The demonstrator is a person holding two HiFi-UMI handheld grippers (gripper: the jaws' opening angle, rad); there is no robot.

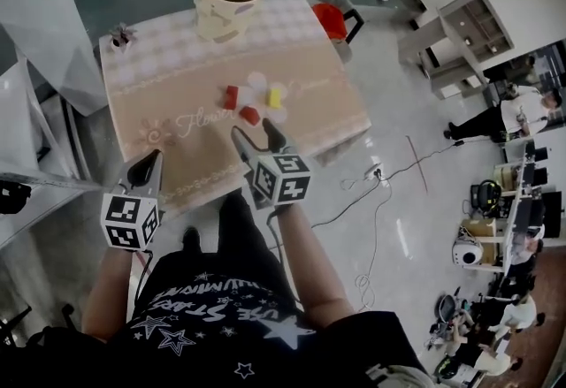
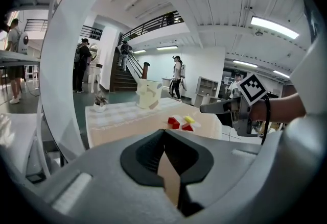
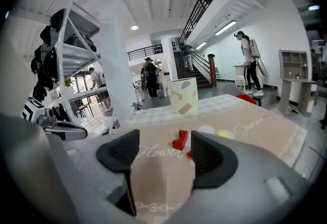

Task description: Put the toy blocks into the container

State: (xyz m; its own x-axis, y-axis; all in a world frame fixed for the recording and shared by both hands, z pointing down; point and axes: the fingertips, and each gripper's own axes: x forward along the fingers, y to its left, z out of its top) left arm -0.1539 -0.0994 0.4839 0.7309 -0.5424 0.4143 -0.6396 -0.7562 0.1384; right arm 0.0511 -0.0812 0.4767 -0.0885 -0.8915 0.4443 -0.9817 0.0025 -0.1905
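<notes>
In the head view, a cream container [image 1: 228, 2] is seen standing upright at the far end of a table [image 1: 309, 68] that is covered with a pink cloth. Three toy blocks lie on the cloth on the person's side of the container, well apart from it. They are a red block [image 1: 232, 96], a second red block [image 1: 249, 115] a little further from the container, and a yellow block [image 1: 275, 98] to the right of the first one. The right gripper [image 1: 256, 135] is held further from the container than the blocks, with its tips near the second red block but not touching it. The left gripper [image 1: 150, 163] is held at the near edge of the table, the furthest from the container and to the left.

In the left gripper view, the two jaws of the left gripper [image 2: 163, 133] are seen pressed together at their tips, and nothing is held between them. Past them the container [image 2: 148, 94] is seen at the far end of the table, and the blocks lie nearer than it and to the right.

In the right gripper view, the jaws of the right gripper [image 3: 163, 151] are seen spread apart, with only bare cloth between them. The red block [image 3: 180, 140] lies beyond the jaws, on the way to the container [image 3: 183, 95], and is not touched by them.
</notes>
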